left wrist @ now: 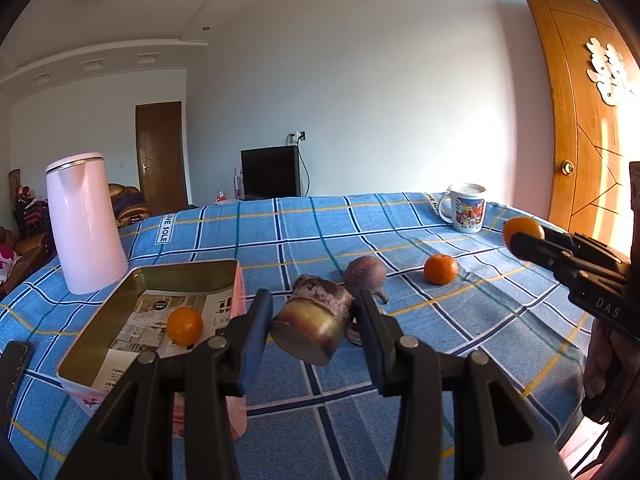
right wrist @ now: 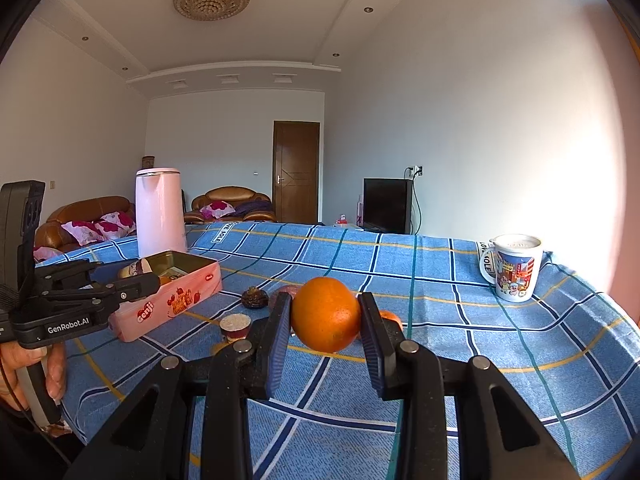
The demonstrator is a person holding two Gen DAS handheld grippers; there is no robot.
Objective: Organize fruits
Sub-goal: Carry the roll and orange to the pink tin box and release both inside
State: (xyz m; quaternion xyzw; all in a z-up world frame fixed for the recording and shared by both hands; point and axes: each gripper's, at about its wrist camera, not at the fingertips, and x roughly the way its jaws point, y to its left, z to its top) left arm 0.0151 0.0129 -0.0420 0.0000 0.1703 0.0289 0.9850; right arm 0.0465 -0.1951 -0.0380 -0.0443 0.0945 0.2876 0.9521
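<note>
My left gripper [left wrist: 314,320] is shut on a brown glazed cup [left wrist: 312,326], held tilted above the cloth beside the pink tin [left wrist: 160,276]. One orange [left wrist: 185,326] lies inside the tin. A purple passion fruit [left wrist: 365,274] and a second orange [left wrist: 441,269] lie on the cloth beyond. My right gripper [right wrist: 326,320] is shut on another orange [right wrist: 326,314], held above the table; it shows at the right of the left wrist view [left wrist: 524,236]. In the right wrist view the tin [right wrist: 172,300] is at left, and an orange [right wrist: 392,318] peeks out behind the right finger.
A pink kettle [left wrist: 84,224] stands behind the tin. A printed mug [left wrist: 466,208] stands at the far right corner. A small teapot [right wrist: 254,298] and a small cup [right wrist: 235,326] sit near the tin. A dark phone [left wrist: 14,372] lies at the table's left edge.
</note>
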